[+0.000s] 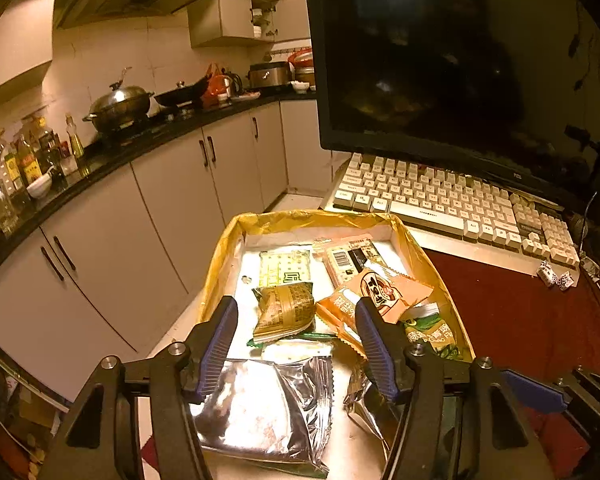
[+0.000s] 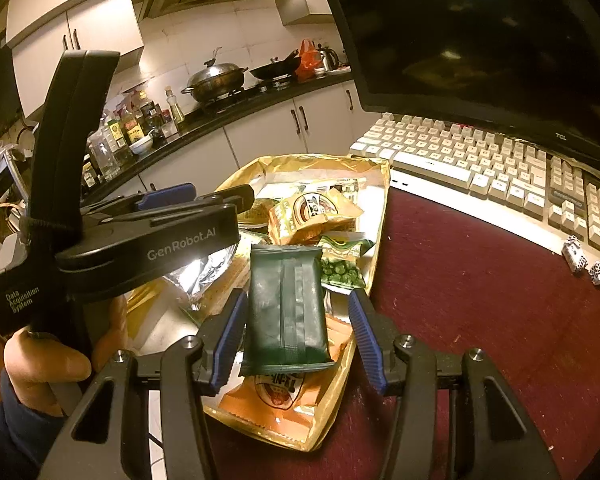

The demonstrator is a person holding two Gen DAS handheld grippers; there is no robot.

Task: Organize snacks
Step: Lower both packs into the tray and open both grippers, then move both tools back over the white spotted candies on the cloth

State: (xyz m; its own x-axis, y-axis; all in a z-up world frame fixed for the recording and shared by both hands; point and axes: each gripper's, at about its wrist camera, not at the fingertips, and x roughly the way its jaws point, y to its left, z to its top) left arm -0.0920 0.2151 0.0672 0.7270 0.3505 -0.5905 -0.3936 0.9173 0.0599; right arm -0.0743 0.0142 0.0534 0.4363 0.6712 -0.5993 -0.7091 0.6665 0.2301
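Monitor (image 1: 460, 60): dark screen, upright at the back of the desk, largest item present.

Keyboard (image 1: 452, 204): pale keys, lying just below the monitor, long axis running along the desk edge.

Tray (image 1: 227, 256): shallow, gold-lined walls, set near the keyboard on the dark red desk mat (image 2: 480, 300); holds all the snacks, long axis pointing away toward the keyboard.

Left gripper (image 1: 295, 308): hand-held, jaws spread, nothing pinched. It hangs over the near end of the tray.

Right gripper (image 2: 295, 300): hand-held, jaws parted on either side of the green packet; the left pad appears to sit at the packet's edge, though contact cannot be confirmed, and the right pad stands clear.

Silver foil bag (image 1: 259, 400): crumpled, lying flat in the near end of the tray, below and between the left gripper's fingers.

Green packet (image 2: 285, 308): dark, rectangular, back seam up, long axis pointing away along the right gripper's line; rests on top of an orange packet (image 2: 275, 400).

Brown packet (image 1: 285, 308): tilted, in mid-tray, just ahead of the left gripper and between its fingertips in view.

Orange snack bag (image 1: 380, 292): beside the brown packet, behind the left gripper's right finger.

Green pea bag (image 2: 342, 268): small, just beyond the green packet.
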